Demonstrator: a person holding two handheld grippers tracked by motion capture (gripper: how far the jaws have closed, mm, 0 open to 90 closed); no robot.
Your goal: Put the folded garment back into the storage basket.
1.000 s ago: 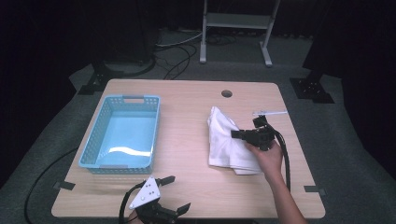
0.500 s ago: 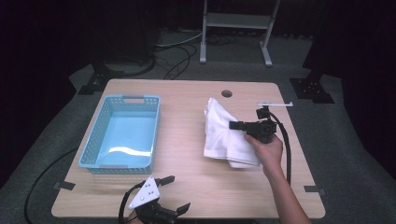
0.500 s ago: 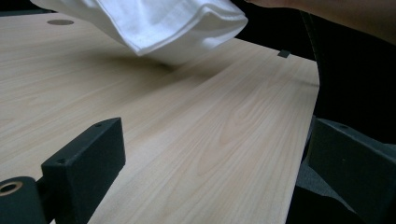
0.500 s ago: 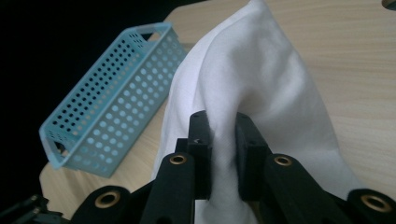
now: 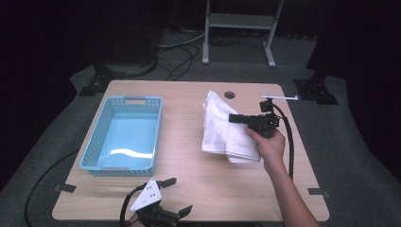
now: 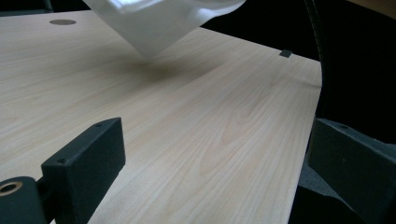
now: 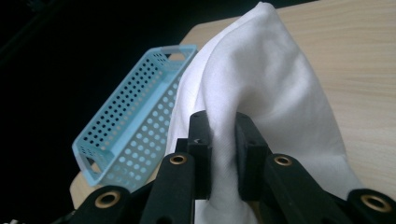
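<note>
A white folded cloth [image 5: 222, 127] hangs over the right half of the wooden table [image 5: 189, 189], lifted off it. My right gripper [image 5: 232, 118] is shut on the cloth; in the right gripper view the cloth [image 7: 261, 84] is pinched between its two black pads [image 7: 246, 154] and drapes down around them. A hand holds that gripper from the right. My left gripper [image 5: 177, 194] rests at the table's front edge, open, with nothing between its jaws. In the left gripper view the cloth [image 6: 159, 23] hangs above the table top ahead.
A light blue perforated basket [image 5: 101, 163] stands on the left half of the table, with nothing in it; it also appears in the right gripper view as a basket [image 7: 130, 121] beyond the cloth. A cable hole [image 5: 230, 95] lies near the far edge. Dark floor surrounds the table.
My right gripper has risen with the cloth, which now hangs higher and more drawn up off the table. The left gripper has stayed put.
</note>
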